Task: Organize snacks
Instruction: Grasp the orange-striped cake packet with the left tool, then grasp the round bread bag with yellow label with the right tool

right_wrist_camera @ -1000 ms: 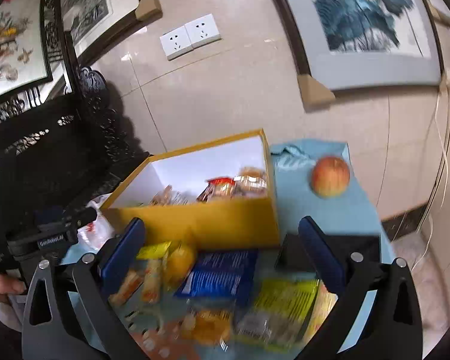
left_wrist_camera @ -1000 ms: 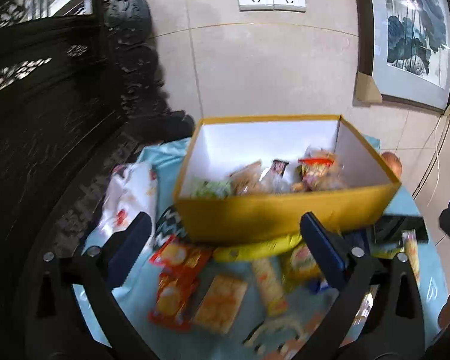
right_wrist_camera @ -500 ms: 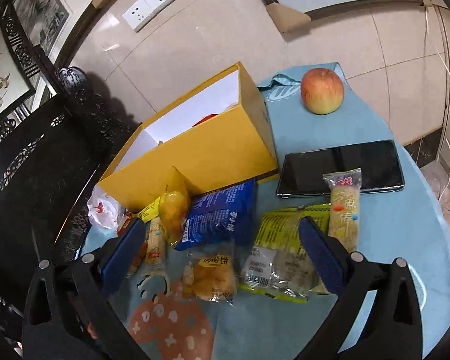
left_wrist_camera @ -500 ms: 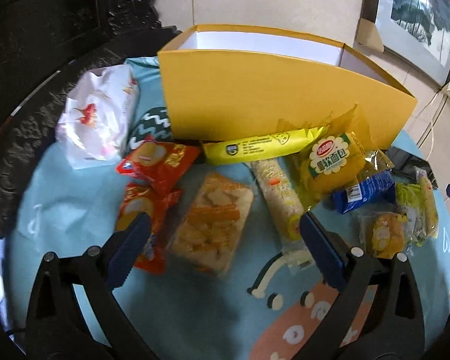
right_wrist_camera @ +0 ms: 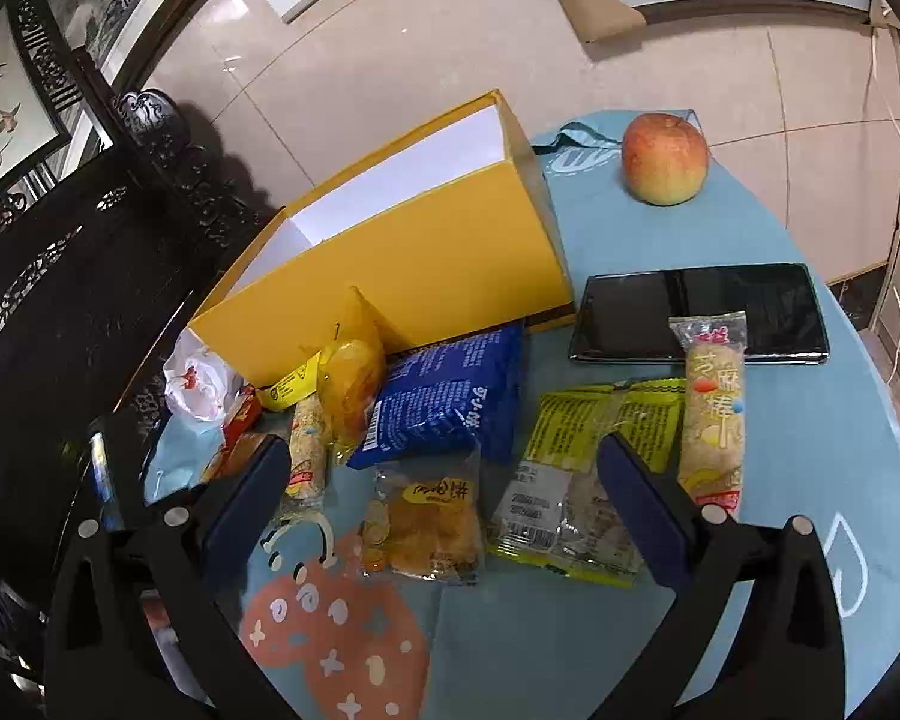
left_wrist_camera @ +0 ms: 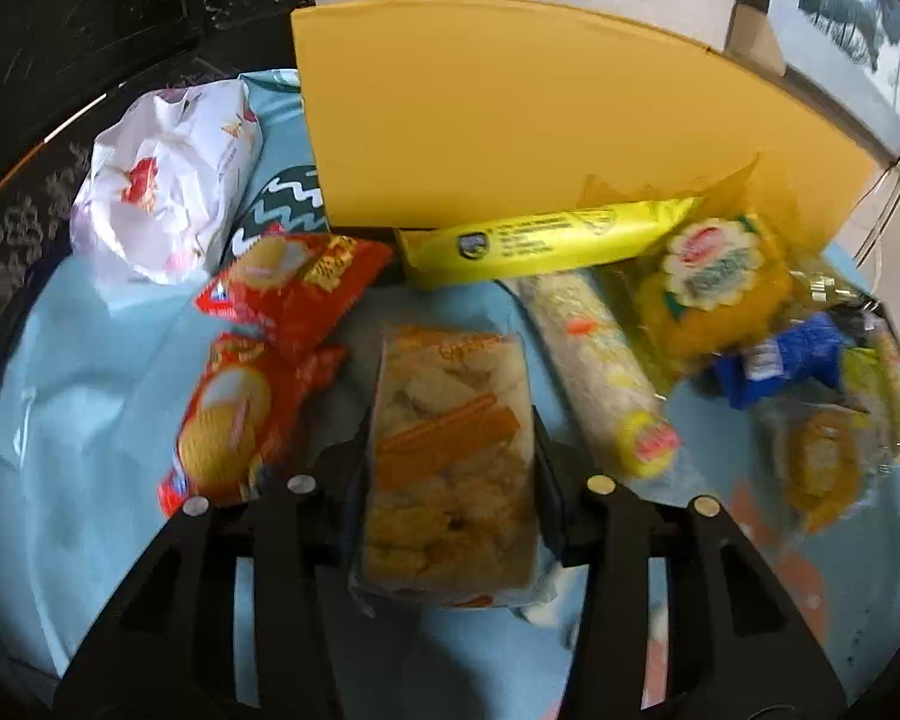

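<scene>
left wrist view: left tool (left_wrist_camera: 450, 468) clamps flat, crinkly clear cracker packet (left_wrist_camera: 450, 456).

Ahead of my tongs the yellow box (right_wrist_camera: 402, 276) walls off the far side, snack packets (right_wrist_camera: 444, 402) crowd its near face, and bare tablecloth (right_wrist_camera: 822, 456) lies right.

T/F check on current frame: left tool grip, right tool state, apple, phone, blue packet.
1. The left tool is shut on the clear cracker pack. True.
2. The right tool holds a snack. False: it is open, holding nothing.
3. The apple is inside the yellow box. False: it sits on the tablecloth beside the box.
4. A sesame stick pack overlaps the phone. True.
5. The blue packet lies in front of the box. True.
</scene>
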`<state>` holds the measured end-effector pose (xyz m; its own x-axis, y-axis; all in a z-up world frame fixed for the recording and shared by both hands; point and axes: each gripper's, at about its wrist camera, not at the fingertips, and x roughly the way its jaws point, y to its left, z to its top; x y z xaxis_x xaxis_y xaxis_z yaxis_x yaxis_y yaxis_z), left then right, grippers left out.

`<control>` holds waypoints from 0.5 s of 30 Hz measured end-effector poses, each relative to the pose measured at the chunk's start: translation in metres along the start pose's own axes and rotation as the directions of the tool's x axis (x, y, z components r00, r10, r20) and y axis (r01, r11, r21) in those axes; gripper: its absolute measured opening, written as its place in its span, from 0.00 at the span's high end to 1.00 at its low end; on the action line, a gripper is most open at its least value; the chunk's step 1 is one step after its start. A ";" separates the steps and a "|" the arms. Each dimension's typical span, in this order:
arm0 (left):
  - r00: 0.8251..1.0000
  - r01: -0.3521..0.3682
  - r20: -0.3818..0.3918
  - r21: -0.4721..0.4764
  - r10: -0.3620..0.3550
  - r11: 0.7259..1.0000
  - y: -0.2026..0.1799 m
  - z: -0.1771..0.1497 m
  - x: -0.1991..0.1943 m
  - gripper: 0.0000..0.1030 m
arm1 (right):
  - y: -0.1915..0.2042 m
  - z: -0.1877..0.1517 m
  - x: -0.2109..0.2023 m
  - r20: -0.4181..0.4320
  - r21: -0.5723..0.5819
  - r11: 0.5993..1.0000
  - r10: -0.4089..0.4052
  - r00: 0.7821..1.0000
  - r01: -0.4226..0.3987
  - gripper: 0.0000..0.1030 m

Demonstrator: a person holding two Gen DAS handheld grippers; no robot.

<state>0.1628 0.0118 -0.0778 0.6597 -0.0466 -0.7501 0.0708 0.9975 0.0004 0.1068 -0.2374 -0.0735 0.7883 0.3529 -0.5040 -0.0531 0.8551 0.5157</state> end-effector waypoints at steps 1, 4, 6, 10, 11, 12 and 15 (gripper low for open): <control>1.000 0.008 0.016 0.003 -0.008 1.000 -0.002 -0.003 -0.007 0.56 | -0.001 0.000 -0.001 0.003 0.003 1.000 -0.002 1.000 0.002 0.01; 0.998 0.020 0.063 0.009 -0.021 1.000 -0.007 -0.016 -0.030 0.56 | -0.003 0.001 -0.001 0.004 0.009 1.000 -0.008 1.000 0.008 0.01; 0.997 0.045 0.065 -0.017 -0.044 0.999 -0.005 -0.027 -0.037 0.56 | 0.000 -0.001 0.002 -0.009 -0.013 1.000 -0.024 1.000 0.024 0.01; 0.998 0.057 0.027 -0.022 -0.056 0.998 -0.007 -0.042 -0.027 0.56 | 0.018 -0.013 0.014 -0.051 -0.145 0.988 -0.065 0.997 0.057 0.01; 0.999 0.050 0.020 -0.015 -0.050 0.999 -0.009 -0.046 -0.027 0.55 | 0.023 -0.017 0.017 -0.062 -0.183 0.981 -0.078 0.995 0.065 0.01; 0.998 0.050 0.028 -0.013 -0.050 0.999 -0.010 -0.046 -0.029 0.55 | 0.028 -0.022 0.021 -0.073 -0.220 0.973 -0.091 0.993 0.073 0.01; 0.998 0.053 0.019 -0.013 -0.053 0.998 -0.011 -0.047 -0.027 0.55 | 0.039 -0.035 0.036 -0.068 -0.304 0.943 -0.163 0.984 0.136 0.01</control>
<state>0.1094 0.0045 -0.0889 0.6692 -0.1005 -0.7363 0.0965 0.9942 -0.0480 0.1118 -0.1781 -0.0965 0.7432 0.2333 -0.6271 -0.1292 0.9696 0.2077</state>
